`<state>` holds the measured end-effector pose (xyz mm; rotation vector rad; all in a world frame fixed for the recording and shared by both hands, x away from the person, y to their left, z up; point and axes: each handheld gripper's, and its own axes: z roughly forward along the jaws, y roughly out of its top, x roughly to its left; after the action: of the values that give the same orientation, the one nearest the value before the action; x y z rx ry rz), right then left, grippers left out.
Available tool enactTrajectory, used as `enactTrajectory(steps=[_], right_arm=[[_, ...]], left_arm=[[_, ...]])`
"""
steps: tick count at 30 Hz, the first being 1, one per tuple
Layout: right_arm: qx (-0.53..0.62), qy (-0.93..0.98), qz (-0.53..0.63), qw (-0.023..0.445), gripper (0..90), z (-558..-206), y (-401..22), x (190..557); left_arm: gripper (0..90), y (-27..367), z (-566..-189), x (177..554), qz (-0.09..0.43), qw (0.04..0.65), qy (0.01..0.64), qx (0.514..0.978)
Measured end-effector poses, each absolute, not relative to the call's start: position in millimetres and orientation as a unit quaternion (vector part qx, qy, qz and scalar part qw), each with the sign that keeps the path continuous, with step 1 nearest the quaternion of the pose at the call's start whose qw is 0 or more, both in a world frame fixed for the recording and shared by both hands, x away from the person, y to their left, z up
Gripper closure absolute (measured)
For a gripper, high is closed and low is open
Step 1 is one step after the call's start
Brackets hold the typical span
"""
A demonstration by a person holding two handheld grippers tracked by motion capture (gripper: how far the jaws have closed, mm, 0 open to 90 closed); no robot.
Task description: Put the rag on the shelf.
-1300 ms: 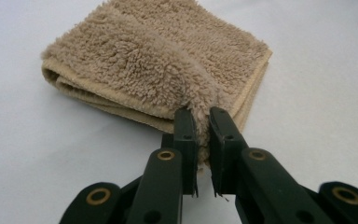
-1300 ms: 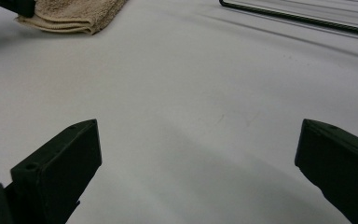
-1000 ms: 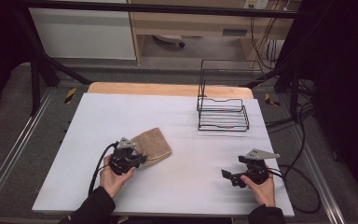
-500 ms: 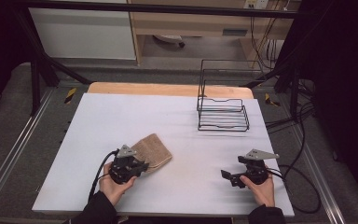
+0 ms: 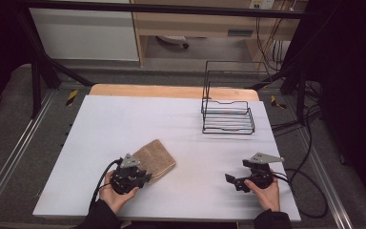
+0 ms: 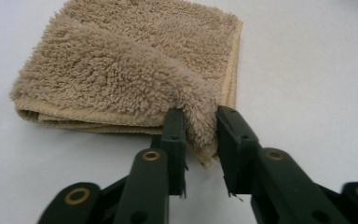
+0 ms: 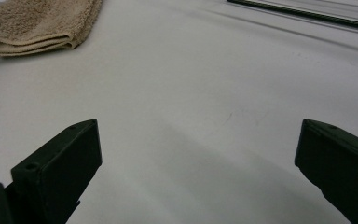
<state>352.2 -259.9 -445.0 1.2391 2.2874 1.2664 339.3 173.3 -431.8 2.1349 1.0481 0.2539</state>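
Your left gripper (image 6: 200, 135) has its two black jaws squeezed on a corner of the tan towel (image 6: 130, 70). You can see the fluffy corner bunched up between them in the left gripper view, with a little bit of the hem poking out below. The jaws of your right gripper (image 7: 198, 158) are spread wide apart. Between them there is just the white table (image 7: 205, 84).

The towel is folded into a thick square. It lies flat on the table, and the corner you pinch is pulled up a little from the rest. In the high view the towel (image 5: 155, 157) sits in the near left part of the white table (image 5: 138, 119), touching your left gripper (image 5: 143, 177) at its near corner. Your left hand (image 5: 114, 193) is wrapped around that gripper from below, and a black cable curls off it toward you.

Your right gripper (image 5: 232, 181) is at the near right part of the table, well apart from the towel. Its jaws point left, toward the towel. Your right hand (image 5: 266, 188) holds it, and a grey plate with three corners (image 5: 265, 157) sits on top of it.

In the right gripper view the towel (image 7: 42, 23) shows far off in the top left corner.

A black wire rack (image 5: 226, 107) stands at the far right part of the table, well apart from both grippers.
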Motion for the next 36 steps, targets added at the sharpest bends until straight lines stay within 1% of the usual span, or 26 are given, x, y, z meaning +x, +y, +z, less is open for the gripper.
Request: enactTrajectory(steps=[2, 3, 4, 5, 6, 7, 8, 9, 11, 12, 19, 23, 28, 32, 35, 36], right_arm=[[0.423, 0.785, 0.434, 0.126, 0.9, -445, -258, 352], [0.421, 0.786, 0.435, 0.126, 0.9, -445, -255, 352], [0.421, 0.786, 0.435, 0.126, 0.9, -445, -255, 352], [0.420, 0.787, 0.434, 0.126, 0.9, -445, -254, 353], [0.418, 0.788, 0.434, 0.126, 0.8, -445, -251, 353], [0.418, 0.788, 0.434, 0.126, 0.8, -445, -251, 353], [0.416, 0.789, 0.434, 0.128, 0.8, -444, -248, 353], [0.416, 0.789, 0.434, 0.128, 0.8, -444, -248, 353], [0.422, 0.785, 0.433, 0.131, 0.7, -443, -243, 353], [0.422, 0.785, 0.433, 0.131, 0.7, -443, -243, 353], [0.428, 0.783, 0.429, 0.141, 0.5, -439, -227, 355], [0.429, 0.782, 0.428, 0.147, 0.5, -435, -210, 359], [0.419, 0.792, 0.416, 0.154, 2.1, -433, -190, 362], [0.411, 0.795, 0.421, 0.146, 4.2, -433, -175, 365], [0.406, 0.796, 0.427, 0.140, 7.6, -431, -160, 369], [0.407, 0.794, 0.432, 0.133, 10.4, -430, -151, 372]], left_arm=[[65.3, 178, -430, 338, 0.105, 0.364, 0.400, 0.835], [60.6, 180, -429, 337, 0.106, 0.365, 0.398, 0.835], [60.6, 183, -427, 337, 0.108, 0.365, 0.395, 0.836], [58.5, 187, -425, 337, 0.112, 0.366, 0.393, 0.836], [53.4, 189, -424, 337, 0.115, 0.366, 0.390, 0.837], [53.4, 191, -423, 337, 0.116, 0.366, 0.391, 0.837], [46.5, 193, -423, 338, 0.120, 0.369, 0.389, 0.835], [46.5, 196, -422, 339, 0.125, 0.369, 0.386, 0.836], [38.4, 201, -421, 342, 0.128, 0.369, 0.385, 0.836], [38.4, 203, -420, 343, 0.130, 0.370, 0.386, 0.835], [24.1, 219, -420, 350, 0.122, 0.387, 0.387, 0.828], [15.4, 228, -422, 356, 0.113, 0.396, 0.390, 0.824], [12.2, 241, -424, 360, 0.115, 0.402, 0.399, 0.816], [10.6, 249, -424, 362, 0.123, 0.406, 0.406, 0.810], [9.7, 253, -425, 363, 0.126, 0.407, 0.409, 0.807], [9.3, 254, -425, 363, 0.125, 0.408, 0.409, 0.806]])
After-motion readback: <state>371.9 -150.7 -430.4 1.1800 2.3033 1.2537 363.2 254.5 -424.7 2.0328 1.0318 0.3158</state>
